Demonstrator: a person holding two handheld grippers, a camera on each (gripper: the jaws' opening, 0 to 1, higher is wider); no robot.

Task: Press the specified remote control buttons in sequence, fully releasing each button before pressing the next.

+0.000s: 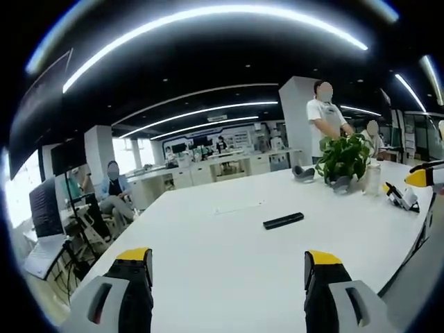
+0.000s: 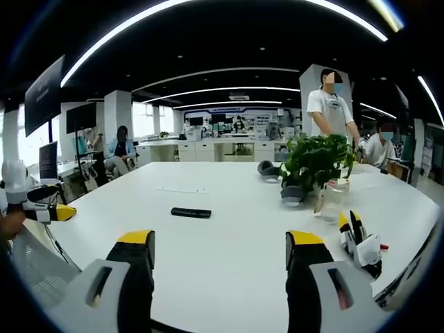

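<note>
A slim black remote control (image 1: 283,220) lies flat on the white table (image 1: 208,277), well ahead and slightly right of my left gripper (image 1: 229,260). Its yellow-tipped jaws stand wide apart with nothing between them. The right gripper view has the same remote (image 2: 191,212) ahead and a little left of my right gripper (image 2: 220,239), which is open and empty too. Neither gripper touches the remote. The right gripper's yellow tip (image 1: 423,177) pokes in at the right edge of the left gripper view. My left gripper (image 2: 48,210) appears at the left edge of the right gripper view.
A potted plant (image 2: 316,159) and a glass jar (image 2: 331,198) stand at the table's right, with a spare yellow-and-black tool (image 2: 361,243) lying nearby. A grey headset (image 2: 267,168) sits further back. A person (image 2: 331,107) stands behind the plant; others sit around.
</note>
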